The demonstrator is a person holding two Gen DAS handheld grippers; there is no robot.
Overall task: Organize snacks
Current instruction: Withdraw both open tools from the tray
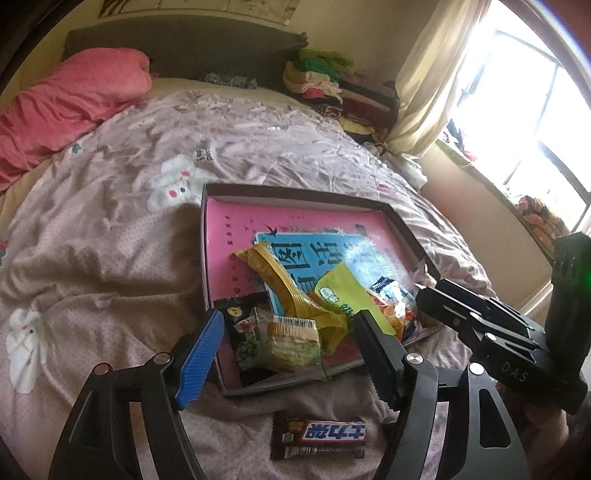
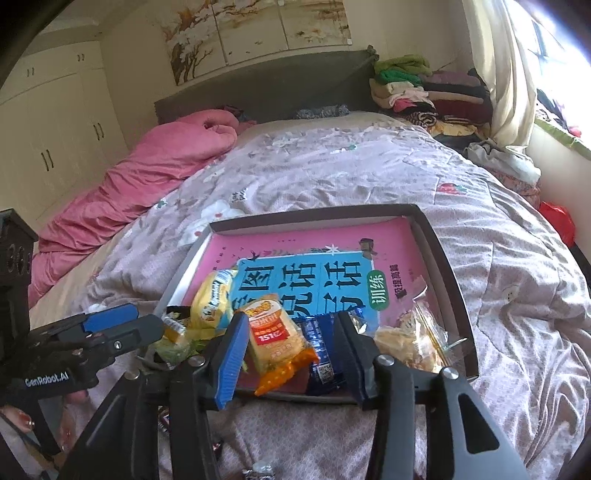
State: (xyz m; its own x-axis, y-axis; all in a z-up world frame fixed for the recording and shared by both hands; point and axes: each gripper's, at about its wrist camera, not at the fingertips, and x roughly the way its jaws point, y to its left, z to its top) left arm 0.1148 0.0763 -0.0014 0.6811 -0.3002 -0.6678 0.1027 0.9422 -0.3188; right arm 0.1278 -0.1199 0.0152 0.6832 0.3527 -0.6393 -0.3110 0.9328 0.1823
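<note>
Fingers of the left gripper (image 1: pixel 291 354) stand apart over the box's (image 1: pixel 413 229) near edge, empty; the right gripper (image 2: pixel 291 354) is likewise spread, empty, above the snack pile (image 2: pixel 273 339) inside. One chocolate bar (image 1: pixel 318 435) lies on the quilt (image 1: pixel 110 240) just outside the box. Best dip the left gripper, straddle the bar across its width, and pinch gently. Both grippers point forward and slightly downward, side by side.

Place: we see a home bedroom.
Bed: quilt (image 2: pixel 332 177) fills mid-frame, pink blanket (image 2: pixel 147 177) at left.
Headboard: dark headboard (image 2: pixel 266 88) under a painting (image 2: pixel 258 33), top centre.
Storage: wardrobe (image 2: pixel 48 125) upper left; folded clothes (image 2: pixel 417 88) upper right.
Window: curtain (image 1: pixel 432 74) and window (image 1: pixel 535 103), upper right.
</note>
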